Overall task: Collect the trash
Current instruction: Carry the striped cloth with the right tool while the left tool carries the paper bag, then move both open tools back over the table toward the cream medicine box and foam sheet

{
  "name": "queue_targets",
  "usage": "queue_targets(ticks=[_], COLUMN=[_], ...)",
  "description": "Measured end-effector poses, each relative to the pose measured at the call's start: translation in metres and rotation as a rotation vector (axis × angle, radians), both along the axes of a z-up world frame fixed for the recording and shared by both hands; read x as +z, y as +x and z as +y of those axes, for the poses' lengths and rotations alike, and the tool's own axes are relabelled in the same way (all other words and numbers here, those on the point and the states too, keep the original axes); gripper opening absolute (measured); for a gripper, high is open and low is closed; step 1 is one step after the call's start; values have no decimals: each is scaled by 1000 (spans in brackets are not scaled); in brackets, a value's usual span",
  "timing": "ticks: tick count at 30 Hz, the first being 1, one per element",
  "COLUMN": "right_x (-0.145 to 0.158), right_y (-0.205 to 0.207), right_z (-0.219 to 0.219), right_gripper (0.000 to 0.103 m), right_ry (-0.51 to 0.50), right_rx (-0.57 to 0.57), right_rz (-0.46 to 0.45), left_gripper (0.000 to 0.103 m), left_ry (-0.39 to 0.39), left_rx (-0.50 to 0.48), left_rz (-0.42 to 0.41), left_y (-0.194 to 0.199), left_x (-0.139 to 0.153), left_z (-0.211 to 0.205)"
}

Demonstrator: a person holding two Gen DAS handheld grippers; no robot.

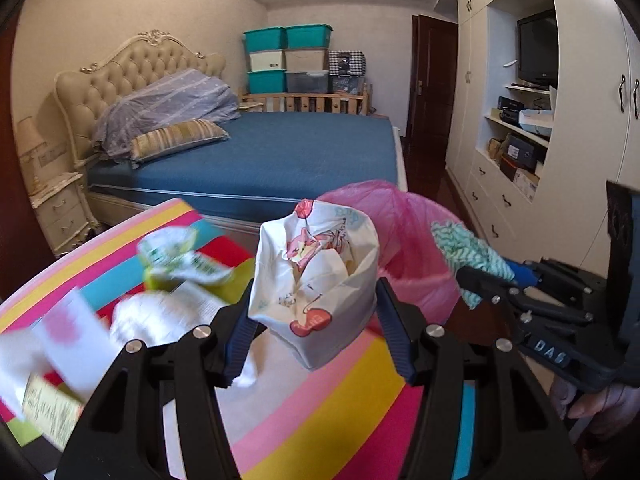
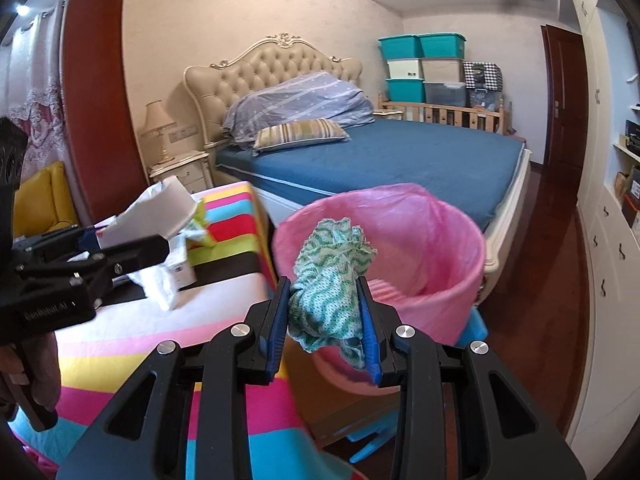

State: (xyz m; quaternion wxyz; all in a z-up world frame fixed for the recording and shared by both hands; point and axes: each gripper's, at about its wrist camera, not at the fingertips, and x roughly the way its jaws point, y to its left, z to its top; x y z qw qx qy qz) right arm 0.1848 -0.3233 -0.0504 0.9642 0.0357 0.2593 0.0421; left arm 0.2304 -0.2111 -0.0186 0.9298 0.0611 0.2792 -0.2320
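Here a crumpled paper bag [image 1: 316, 280] is clamped in the left hand-held gripper [image 1: 316, 332] and a green cloth [image 2: 328, 280] in the right hand-held gripper [image 2: 326, 320], both near the pink-lined bin [image 2: 460, 264]. If either is released short of the bin's rim, it could be dropped outside the bin.

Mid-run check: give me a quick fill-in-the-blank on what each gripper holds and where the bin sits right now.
1. The left gripper is shut on a crumpled white ____ printed with pink cartoons.
2. The right gripper is shut on a green-and-white ____.
3. The bin is lined with a ____ bag.
4. More trash still lies on the ____ tablecloth.

Missing words: paper bag; cloth; pink; striped
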Motion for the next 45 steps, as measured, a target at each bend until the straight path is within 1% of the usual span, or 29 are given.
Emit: queue_targets(ticks=[4, 7, 10, 16, 18, 19, 20, 21, 22, 25, 27, 29, 32, 34, 35, 36, 38, 40, 42, 43, 45], right_x=[-1, -4, -5, -9, -10, -12, -13, -15, -16, -20, -19, -17, -10, -4, -1, 2, 8, 13, 15, 15, 15], right_y=[18, 32, 48, 72, 76, 80, 82, 82, 82, 76, 64, 53, 35, 25, 22, 20, 15, 12, 11, 11, 12], right_z=[-18, -35, -50, -59, -60, -60, -59, -60, -60, -65, -67, -64, -54, -43, -38, -34, -13, 9, 27, 43, 62], right_gripper=[33, 33, 34, 35, 36, 39, 52, 72, 77, 77, 77, 77, 77, 77, 78, 78, 79, 80, 82, 83, 83], right_ry=[-1, 25, 27, -20, -28, -34, -42, -58, -63, -58, -50, -55, -62, -54, -49, -45, -46, -40, -33, -32, -33], right_rx=[-28, -43, -51, -29, -16, -1, -2, -15, -20, -39, -46, -45, -30, -12, -2, 8, 39, 72, 97, 120, 145], right_rz=[14, 28, 34, 23, 16, 15, 12, 1, -9, -3, -14, -27, -37, -45, -45, -43, -45, -55, -57, -53, -42], left_gripper=[57, 57, 57, 59, 62, 63, 68, 73, 81, 83, 84, 92, 94, 95, 97, 98, 98, 98, 98, 98, 98], left_ry=[-16, -31, -40, -41, -53, -63, -68, -65, -63, -60, -75, -63, -10, 36, 50, 59, 78, 106, 120, 122, 123], left_rx=[-50, -68, -84, -103, -97, -102, -98, -84, -71, -30, -22, 7, 58, 78, 89, 97, 120, 166, 202, 224, 291], left_rz=[17, 41, 61, 83, 96, 110, 119, 123, 122, 107, 105, 79, 20, -22, -41, -53, -90, -122, -122, -120, -112], left_y=[22, 40, 60, 89, 98, 103, 108, 112, 114, 116, 112, 105, 83, 59, 45, 36, 12, -14, -34, -43, -63], left_x=[6, 7, 9, 11, 12, 12, 11, 11, 11, 13, 15, 17, 17, 17, 16, 16, 16, 15, 11, 10, 5], left_z=[-21, -36, -48, -72, -78, -81, -83, -83, -83, -81, -70, -59, -39, -23, -13, -5, 13, 38, 62, 75, 107])
